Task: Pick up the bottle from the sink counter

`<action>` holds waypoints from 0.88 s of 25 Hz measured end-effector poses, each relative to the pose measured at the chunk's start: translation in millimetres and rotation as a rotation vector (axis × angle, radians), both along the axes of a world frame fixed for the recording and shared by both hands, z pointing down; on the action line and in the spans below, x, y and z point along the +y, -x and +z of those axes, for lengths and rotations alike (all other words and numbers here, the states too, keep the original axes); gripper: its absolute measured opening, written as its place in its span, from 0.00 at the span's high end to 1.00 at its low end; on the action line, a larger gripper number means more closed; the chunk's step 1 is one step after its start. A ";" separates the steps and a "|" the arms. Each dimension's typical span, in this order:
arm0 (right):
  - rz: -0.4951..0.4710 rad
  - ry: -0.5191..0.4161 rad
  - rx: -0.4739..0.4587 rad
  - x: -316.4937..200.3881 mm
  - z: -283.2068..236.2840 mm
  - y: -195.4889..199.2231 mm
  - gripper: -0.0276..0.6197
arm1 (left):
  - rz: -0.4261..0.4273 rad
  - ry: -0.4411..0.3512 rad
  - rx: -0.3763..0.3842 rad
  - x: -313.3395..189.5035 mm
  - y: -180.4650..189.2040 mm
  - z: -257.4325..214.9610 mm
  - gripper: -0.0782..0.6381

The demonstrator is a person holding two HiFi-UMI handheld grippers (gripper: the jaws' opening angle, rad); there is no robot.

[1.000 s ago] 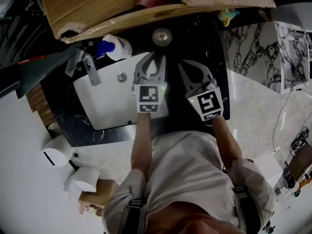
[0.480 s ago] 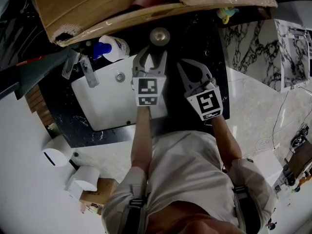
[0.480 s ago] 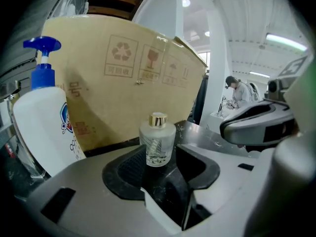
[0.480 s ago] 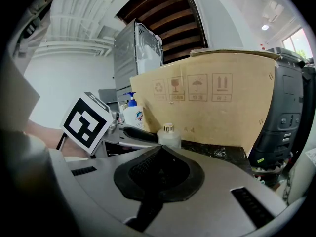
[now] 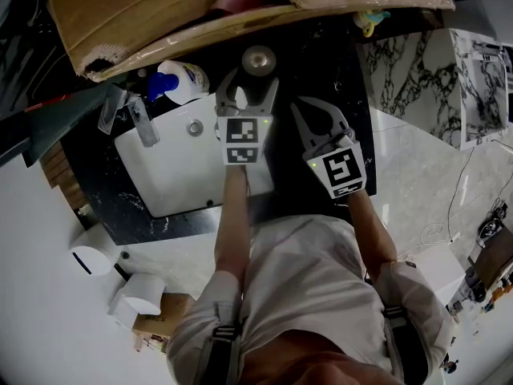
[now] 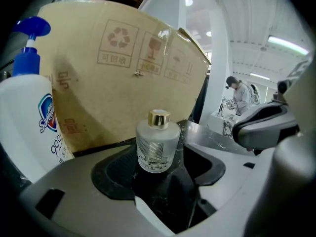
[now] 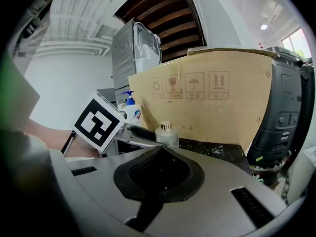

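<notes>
A small frosted glass bottle [image 5: 258, 59] with a gold cap stands upright on the black sink counter [image 5: 321, 62], in front of a cardboard box. My left gripper [image 5: 250, 83] points at it, and its jaws have just been opening. They stand wide in the left gripper view, with the bottle [image 6: 158, 142] at the mouth of my left gripper [image 6: 162, 174] and neither pad touching it. My right gripper [image 5: 311, 107] hangs to the right of the left one, shut on nothing. From the right gripper view the bottle [image 7: 167, 134] shows beyond my right gripper [image 7: 159, 174].
A white soap pump bottle [image 5: 180, 80] with a blue head stands left of the small bottle, by the white sink [image 5: 176, 175] and its tap [image 5: 138, 119]. The big cardboard box [image 5: 160, 14] overhangs the counter's back. A grey machine [image 7: 284, 117] stands at the right.
My left gripper has moved forward toward the small bottle and its jaws have spread apart. The right gripper has kept still.
</notes>
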State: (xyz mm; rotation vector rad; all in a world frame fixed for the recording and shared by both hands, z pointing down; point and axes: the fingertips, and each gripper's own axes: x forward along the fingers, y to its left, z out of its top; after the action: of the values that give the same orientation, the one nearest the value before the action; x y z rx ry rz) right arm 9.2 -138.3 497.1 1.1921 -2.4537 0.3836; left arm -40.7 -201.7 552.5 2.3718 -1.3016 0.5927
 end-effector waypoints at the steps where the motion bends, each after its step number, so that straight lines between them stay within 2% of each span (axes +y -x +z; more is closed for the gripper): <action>1: -0.001 -0.001 0.001 0.1 0.0 -0.2 0.97 | 0.000 -0.001 0.001 -1.6 -1.0 -0.2 0.49; 16: 0.018 0.004 0.004 2.0 1.7 -6.4 0.97 | -0.022 0.004 -0.010 -26.0 -10.2 9.1 0.46; 22: 0.025 0.003 0.004 2.6 1.0 -7.8 0.97 | -0.035 -0.030 -0.009 -30.5 -10.5 9.5 0.45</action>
State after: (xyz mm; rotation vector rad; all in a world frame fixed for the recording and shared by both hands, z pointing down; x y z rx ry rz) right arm 17.0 -135.7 498.2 1.2219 -2.4360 0.3913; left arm -30.2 -232.3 562.0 2.3678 -1.3618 0.5787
